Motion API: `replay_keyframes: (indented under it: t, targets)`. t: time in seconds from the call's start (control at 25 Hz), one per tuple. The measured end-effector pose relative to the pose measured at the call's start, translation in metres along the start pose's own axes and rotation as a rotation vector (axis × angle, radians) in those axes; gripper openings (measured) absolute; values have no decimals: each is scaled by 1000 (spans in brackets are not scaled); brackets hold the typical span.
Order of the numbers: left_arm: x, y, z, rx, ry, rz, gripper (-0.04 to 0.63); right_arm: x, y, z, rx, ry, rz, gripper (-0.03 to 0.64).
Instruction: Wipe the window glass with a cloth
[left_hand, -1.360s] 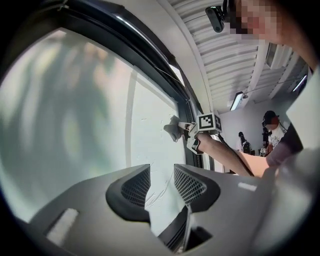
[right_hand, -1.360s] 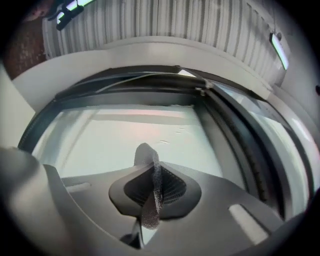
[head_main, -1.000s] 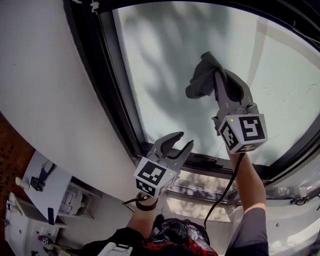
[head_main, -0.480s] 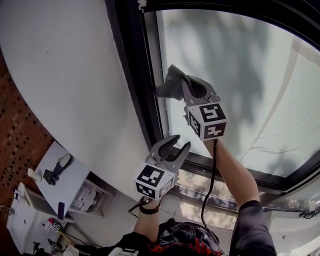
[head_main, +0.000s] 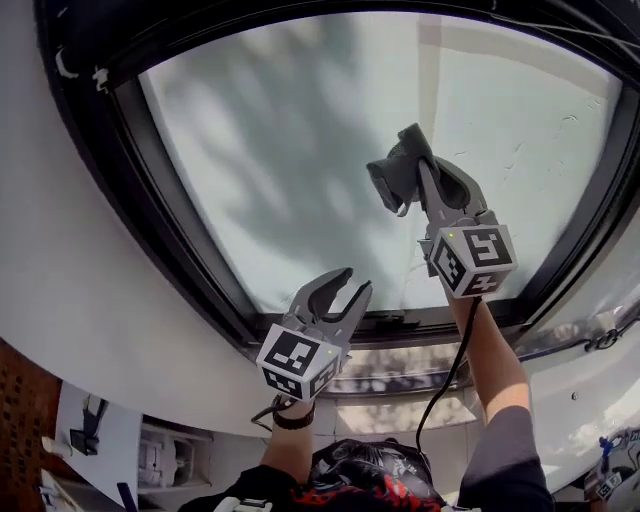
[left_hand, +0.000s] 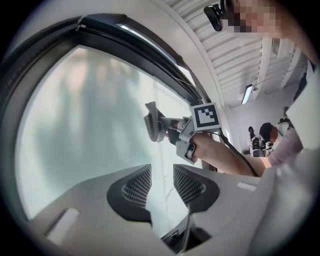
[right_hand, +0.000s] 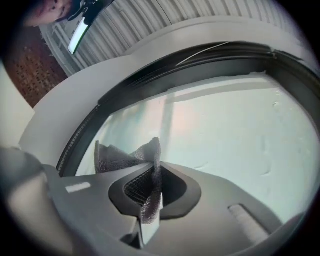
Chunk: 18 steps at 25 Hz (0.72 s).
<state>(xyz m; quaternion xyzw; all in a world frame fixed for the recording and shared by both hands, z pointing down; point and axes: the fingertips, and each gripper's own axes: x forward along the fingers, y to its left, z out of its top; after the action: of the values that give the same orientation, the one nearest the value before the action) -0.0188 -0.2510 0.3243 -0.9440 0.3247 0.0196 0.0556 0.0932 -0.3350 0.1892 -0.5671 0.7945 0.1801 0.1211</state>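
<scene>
The window glass (head_main: 290, 130) fills the upper head view inside a black frame (head_main: 125, 170). My right gripper (head_main: 422, 158) is shut on a crumpled grey cloth (head_main: 392, 178) and holds it against the pane, right of centre. In the right gripper view the cloth (right_hand: 122, 156) is pinched between the pads and bunches toward the glass. My left gripper (head_main: 354, 282) hangs lower, by the bottom frame. Its jaws have just been closing but stand a little apart with nothing between them, and the glass shows through the gap (left_hand: 162, 184). The left gripper view also shows the cloth (left_hand: 152, 122) on the pane.
A white wall (head_main: 60, 300) curves round the window. The black bottom rail (head_main: 420, 322) runs just beyond my left gripper. A black cable (head_main: 450, 375) trails from the right gripper along the forearm. A shelf with small items (head_main: 85, 425) sits lower left. Another person (left_hand: 267, 140) stands behind.
The right gripper swept the cloth to the left edge of the glass, then back out toward the right of the pane. The left gripper stayed low by the bottom rail.
</scene>
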Motion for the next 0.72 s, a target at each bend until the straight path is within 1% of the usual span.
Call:
replay_keyframes:
  t: [0.12, 0.28, 0.32, 0.4, 0.48, 0.56, 0.6, 0.64, 0.72]
  targets:
    - [32, -22, -3, -21, 10, -59, 123, -43, -93, -11, 0, 37, -154, 18]
    - [65, -53, -2, -22, 17, -142, 123, -119, -226, -18, 13, 94, -422, 18]
    - [70, -59, -1, -21, 16, -149, 123, -136, -256, -20, 26, 107, -476, 18]
    - [72, -66, 2, -25, 8, -143, 123, -160, -300, -24, 88, 118, -540, 18]
    - [72, -72, 2, -33, 5, -138, 123, -180, -319, -21, 118, 90, -576, 15]
    - [73, -75, 0, -33, 14, -133, 123, -191, -314, -13, 116, 47, -602, 18]
    - [72, -74, -1, -29, 19, -126, 123, -190, -303, -10, 128, 24, -593, 18]
    - [69, -71, -2, -23, 22, -115, 123, -183, -286, -5, 145, -3, -559, 18]
    - [61, -65, -2, -5, 23, -90, 123, -160, -235, 9, 158, -58, -444, 18]
